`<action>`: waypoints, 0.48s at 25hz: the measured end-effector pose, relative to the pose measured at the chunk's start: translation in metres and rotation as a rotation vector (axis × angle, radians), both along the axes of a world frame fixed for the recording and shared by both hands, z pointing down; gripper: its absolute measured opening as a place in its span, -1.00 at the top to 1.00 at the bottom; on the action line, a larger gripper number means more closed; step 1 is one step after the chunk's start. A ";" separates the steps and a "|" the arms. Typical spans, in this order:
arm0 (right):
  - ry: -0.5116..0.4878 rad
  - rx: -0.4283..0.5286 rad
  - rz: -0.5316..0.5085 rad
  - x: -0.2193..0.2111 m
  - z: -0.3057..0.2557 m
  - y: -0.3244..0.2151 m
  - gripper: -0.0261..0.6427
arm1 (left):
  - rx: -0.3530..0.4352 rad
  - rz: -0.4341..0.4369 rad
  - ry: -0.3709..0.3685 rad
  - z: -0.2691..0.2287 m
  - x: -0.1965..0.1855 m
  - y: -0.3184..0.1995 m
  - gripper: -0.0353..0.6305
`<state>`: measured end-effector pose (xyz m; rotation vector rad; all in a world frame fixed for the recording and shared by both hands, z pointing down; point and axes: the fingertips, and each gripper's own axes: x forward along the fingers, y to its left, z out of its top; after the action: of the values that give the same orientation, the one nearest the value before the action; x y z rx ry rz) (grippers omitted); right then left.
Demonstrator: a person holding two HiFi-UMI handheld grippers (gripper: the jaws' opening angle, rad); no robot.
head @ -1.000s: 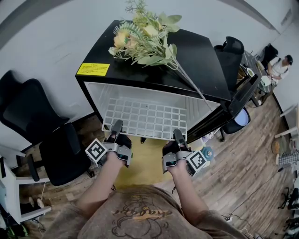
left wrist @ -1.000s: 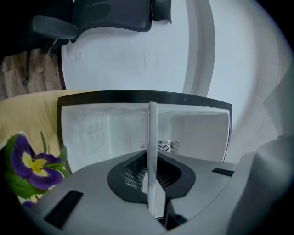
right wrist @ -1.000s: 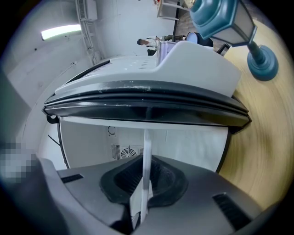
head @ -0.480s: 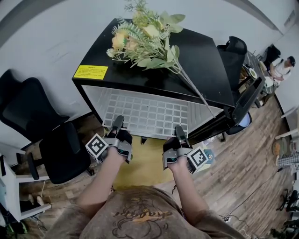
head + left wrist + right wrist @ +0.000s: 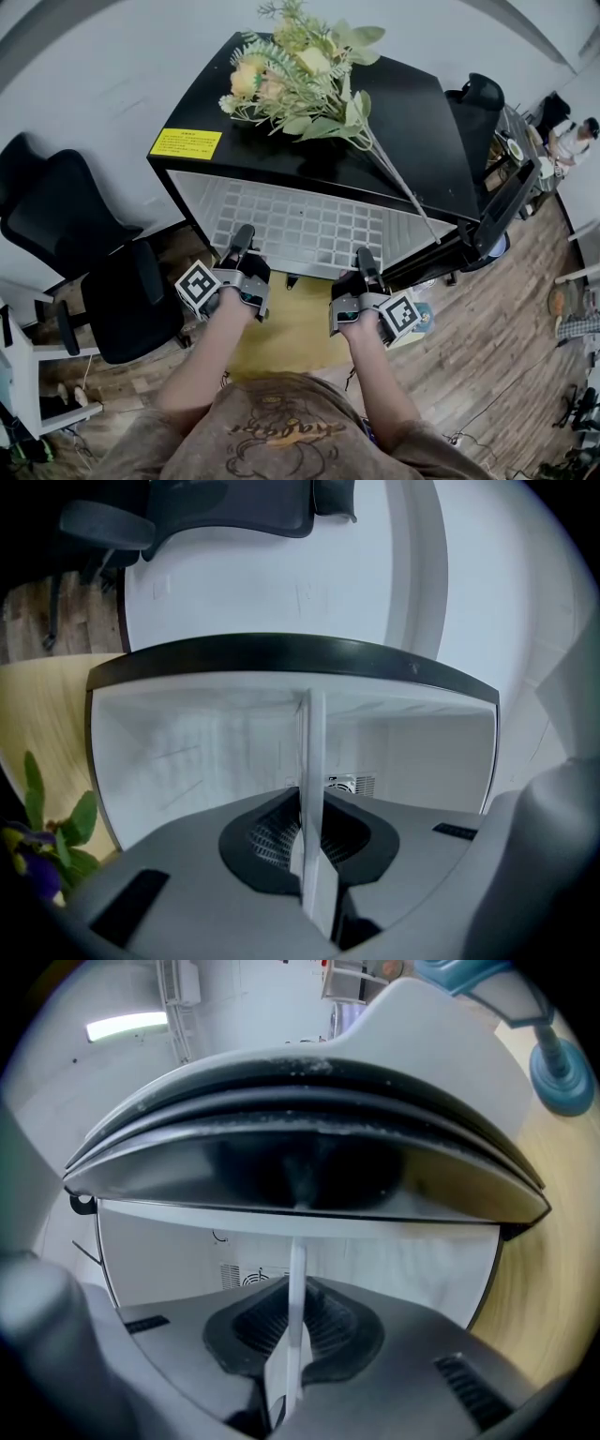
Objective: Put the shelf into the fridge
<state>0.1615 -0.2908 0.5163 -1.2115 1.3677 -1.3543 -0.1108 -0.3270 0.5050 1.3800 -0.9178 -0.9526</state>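
A white wire-grid shelf [image 5: 300, 228] lies level inside the open black mini fridge [image 5: 281, 155], its front edge near the fridge opening. My left gripper [image 5: 242, 246] is shut on the shelf's front edge at the left, and my right gripper [image 5: 366, 266] is shut on it at the right. In the left gripper view the shelf [image 5: 311, 789] shows edge-on as a thin white strip pinched between the jaws, with the white fridge interior [image 5: 206, 752] behind. The right gripper view shows the same thin shelf edge [image 5: 294, 1297] clamped between its jaws.
A bunch of artificial flowers [image 5: 300, 80] lies on the fridge top beside a yellow label [image 5: 186, 143]. The fridge door [image 5: 497, 202] stands open to the right. A black office chair [image 5: 84, 272] is at the left, another chair [image 5: 473, 94] at the back right. Wooden floor lies below.
Both grippers have moved forward towards the fridge, pushing the shelf deeper inside. Less of the shelf sticks out of the opening than a second ago.
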 end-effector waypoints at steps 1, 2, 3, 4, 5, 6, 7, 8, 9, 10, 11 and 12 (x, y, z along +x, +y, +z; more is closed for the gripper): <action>0.004 0.002 -0.001 0.000 0.000 0.000 0.83 | -0.001 0.002 0.001 0.000 0.000 0.000 0.74; 0.007 0.004 -0.001 0.000 0.000 0.000 0.83 | -0.001 0.004 0.001 0.000 0.000 0.000 0.74; 0.009 0.006 -0.002 0.000 0.000 0.000 0.83 | 0.000 0.007 0.003 0.000 0.000 0.000 0.74; 0.012 0.008 -0.004 0.000 0.000 0.000 0.83 | 0.000 0.009 0.006 0.000 0.000 0.000 0.74; 0.018 0.010 -0.006 0.000 0.000 0.000 0.83 | -0.001 0.011 0.010 0.000 0.000 0.000 0.74; 0.024 0.009 -0.009 0.000 0.000 0.000 0.83 | -0.003 0.014 0.013 0.000 0.000 0.000 0.74; 0.027 0.007 -0.012 0.000 0.000 0.000 0.83 | -0.006 0.016 0.015 0.000 0.000 0.000 0.74; 0.026 0.005 -0.014 0.000 0.000 0.000 0.84 | -0.008 0.017 0.014 0.001 0.000 0.000 0.74; 0.022 0.005 -0.015 0.000 -0.001 0.000 0.86 | -0.012 0.019 0.013 0.001 0.000 0.000 0.74; 0.018 0.005 -0.016 0.000 -0.001 0.000 0.86 | -0.015 0.019 0.015 0.001 0.000 0.000 0.74; 0.013 0.006 -0.016 0.000 -0.001 0.000 0.86 | -0.018 0.020 0.019 0.001 0.000 0.000 0.74; 0.007 0.007 -0.015 0.000 -0.002 0.000 0.86 | -0.020 0.022 0.024 0.001 0.000 0.001 0.74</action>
<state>0.1616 -0.2906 0.5148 -1.2052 1.3879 -1.3561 -0.1108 -0.3262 0.5060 1.3561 -0.8910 -0.9389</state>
